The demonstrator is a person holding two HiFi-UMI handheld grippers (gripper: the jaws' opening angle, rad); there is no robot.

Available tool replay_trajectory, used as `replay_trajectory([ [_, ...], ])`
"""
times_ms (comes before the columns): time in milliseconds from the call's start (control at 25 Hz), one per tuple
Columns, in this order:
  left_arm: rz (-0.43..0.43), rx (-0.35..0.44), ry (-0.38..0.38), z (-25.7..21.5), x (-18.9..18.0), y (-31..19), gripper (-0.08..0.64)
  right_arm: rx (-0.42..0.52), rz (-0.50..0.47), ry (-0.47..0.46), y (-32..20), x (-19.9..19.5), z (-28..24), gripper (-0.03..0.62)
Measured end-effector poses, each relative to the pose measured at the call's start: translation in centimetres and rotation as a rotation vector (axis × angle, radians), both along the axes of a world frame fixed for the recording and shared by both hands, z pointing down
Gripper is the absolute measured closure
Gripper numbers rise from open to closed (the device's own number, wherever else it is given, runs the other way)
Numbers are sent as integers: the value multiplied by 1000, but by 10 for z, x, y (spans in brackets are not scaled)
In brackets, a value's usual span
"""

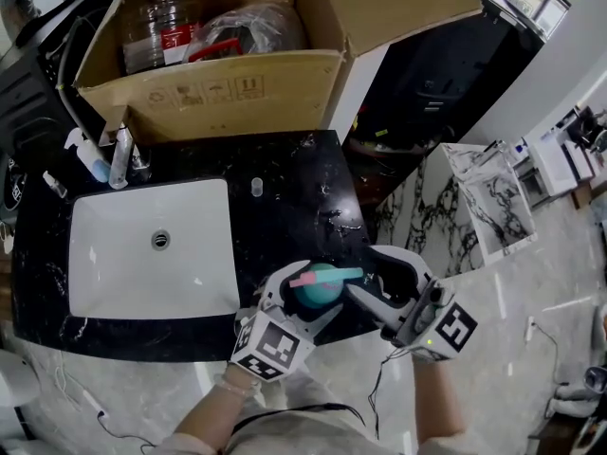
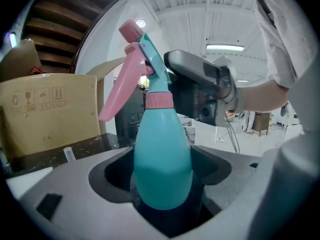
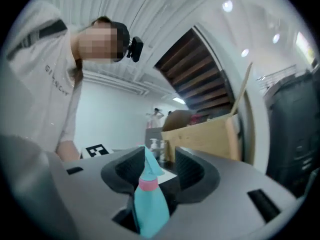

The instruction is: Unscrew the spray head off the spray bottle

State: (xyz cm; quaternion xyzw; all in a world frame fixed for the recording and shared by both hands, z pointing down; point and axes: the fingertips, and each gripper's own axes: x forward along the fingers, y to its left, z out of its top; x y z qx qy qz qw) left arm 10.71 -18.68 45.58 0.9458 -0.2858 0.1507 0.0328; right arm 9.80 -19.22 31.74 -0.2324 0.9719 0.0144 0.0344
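While left fingers (image 2: 114,176) clamp the spray bottle (image 2: 162,159) at lower centre, right fingers (image 3: 189,172) stand apart, loosely around its spray head (image 3: 150,166)

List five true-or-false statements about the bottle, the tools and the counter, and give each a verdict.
1. The left tool grips the bottle by its teal body. True.
2. The right tool is clamped on the spray head. False: its jaws stand apart on either side of the head and do not press on it.
3. The spray head is off the bottle. False: it sits on the neck above the pink collar.
4. A box stands behind the sink. True.
5. The trigger is pink. True.
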Motion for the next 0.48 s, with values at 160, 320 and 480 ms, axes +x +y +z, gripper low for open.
replay_trajectory([
  [160, -80, 7, -5, 0, -4, -4, 202, -18, 212, 68, 26, 2, 13, 486],
  [320, -121, 5, -12, 1, -6, -6, 202, -124, 389, 215, 24, -9, 50, 508],
  [480, -148, 3, -24, 1, -6, -7, 202, -214, 501, 179, 8, -14, 61, 421],
])
